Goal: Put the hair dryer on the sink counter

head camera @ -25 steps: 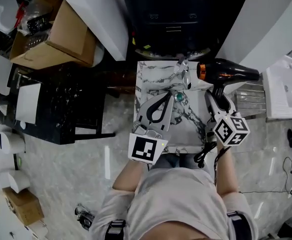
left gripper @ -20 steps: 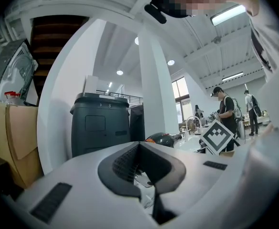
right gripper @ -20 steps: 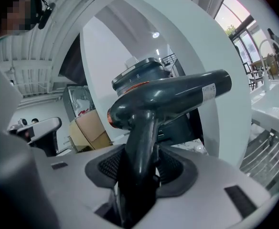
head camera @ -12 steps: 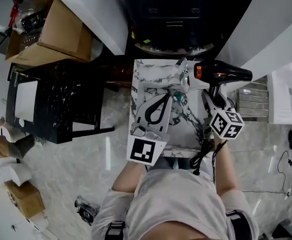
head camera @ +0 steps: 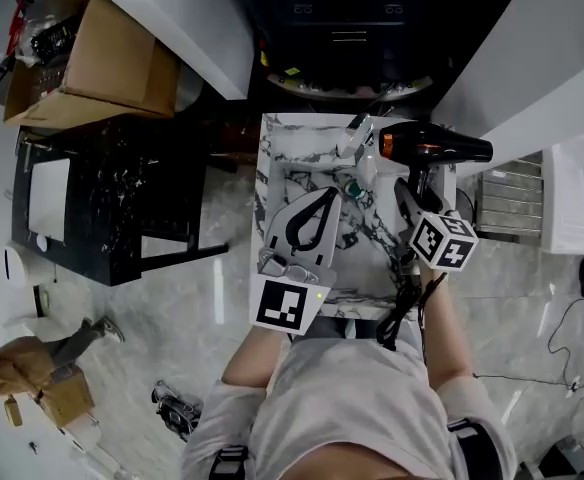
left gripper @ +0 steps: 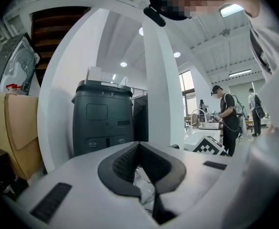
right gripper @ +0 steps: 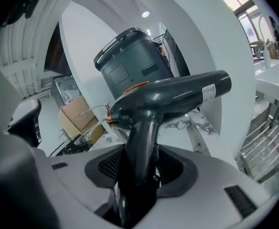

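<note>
Head view steeply down; gripper views low, forward, sharing grey cabinet [left gripper: 102,120].

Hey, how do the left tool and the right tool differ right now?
The right tool is clamped on the handle of the hair dryer; the left tool is shut on nothing. The right tool sits over the right side of the sink counter, the left tool nearer its middle. Both point away from the person.

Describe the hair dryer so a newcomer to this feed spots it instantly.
Find the marble sink counter mid head view. At its far right corner, beside the chrome faucet, the right gripper holds the hair dryer by its handle. It alone is glossy black with an orange ring.
</note>
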Demonstrator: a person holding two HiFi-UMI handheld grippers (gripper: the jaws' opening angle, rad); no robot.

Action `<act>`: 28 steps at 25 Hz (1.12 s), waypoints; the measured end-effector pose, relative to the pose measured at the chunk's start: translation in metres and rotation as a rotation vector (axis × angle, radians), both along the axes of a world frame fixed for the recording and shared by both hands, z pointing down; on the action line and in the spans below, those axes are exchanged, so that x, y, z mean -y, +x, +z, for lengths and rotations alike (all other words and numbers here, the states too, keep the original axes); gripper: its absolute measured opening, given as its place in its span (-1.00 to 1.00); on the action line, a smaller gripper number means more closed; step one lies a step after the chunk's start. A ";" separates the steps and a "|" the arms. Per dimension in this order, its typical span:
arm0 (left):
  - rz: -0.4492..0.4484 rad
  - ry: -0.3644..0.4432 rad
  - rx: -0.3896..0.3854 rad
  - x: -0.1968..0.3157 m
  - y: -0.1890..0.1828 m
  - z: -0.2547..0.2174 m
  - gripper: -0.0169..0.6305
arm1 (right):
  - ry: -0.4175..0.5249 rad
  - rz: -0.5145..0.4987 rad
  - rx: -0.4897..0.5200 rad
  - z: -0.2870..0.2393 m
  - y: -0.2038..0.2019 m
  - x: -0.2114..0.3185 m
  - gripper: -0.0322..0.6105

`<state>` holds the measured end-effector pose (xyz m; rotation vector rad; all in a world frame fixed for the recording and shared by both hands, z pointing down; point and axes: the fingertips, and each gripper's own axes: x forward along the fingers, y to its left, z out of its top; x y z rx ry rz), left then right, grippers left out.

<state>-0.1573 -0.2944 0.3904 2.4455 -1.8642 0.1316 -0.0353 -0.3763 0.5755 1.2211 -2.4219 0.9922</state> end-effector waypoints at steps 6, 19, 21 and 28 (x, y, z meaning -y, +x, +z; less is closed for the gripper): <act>-0.009 -0.023 0.003 0.006 -0.004 0.008 -0.91 | -0.046 -0.005 -0.030 0.022 -0.006 0.005 -0.31; -0.022 -0.058 0.001 0.013 -0.012 0.019 -0.91 | -0.091 -0.008 -0.097 0.052 -0.012 0.013 -0.31; -0.023 -0.062 0.000 0.014 -0.013 0.020 -0.91 | -0.087 -0.012 -0.099 0.054 -0.014 0.013 -0.31; -0.016 -0.065 -0.002 0.015 -0.013 0.023 -0.91 | -0.071 -0.042 -0.113 0.059 -0.015 0.011 -0.31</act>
